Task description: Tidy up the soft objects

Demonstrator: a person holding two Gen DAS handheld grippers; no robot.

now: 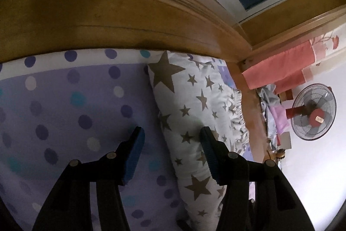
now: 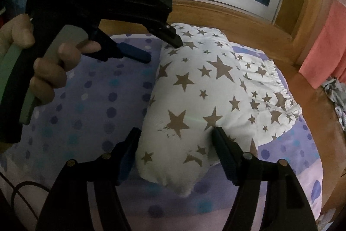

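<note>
**Desk:** Where is the white, star-printed cotton pillow (image 2: 207,88), and how does it run?

**Photographer:** It lies on the bed's lilac polka-dot sheet (image 2: 90,101), hard by the wooden bed frame (image 2: 244,29). In the right wrist view its long axis runs from the near corner at 6 o'clock away toward 12, the frilled edge off at 3.

**Desk:** And the tools?

**Photographer:** The right tool (image 2: 175,133) is spread, its fingers straddling the near end; whether the pads press the fabric I cannot tell, so I call it no grip. The left tool (image 2: 164,49), in a person's hand (image 2: 41,70) at 9 o'clock, is also spread, one tip at the far end, the other over the sheet.

**Desk:** Which is nearer?

**Photographer:** The right, in my judgement: its end sits squarely between the fingers.
</note>
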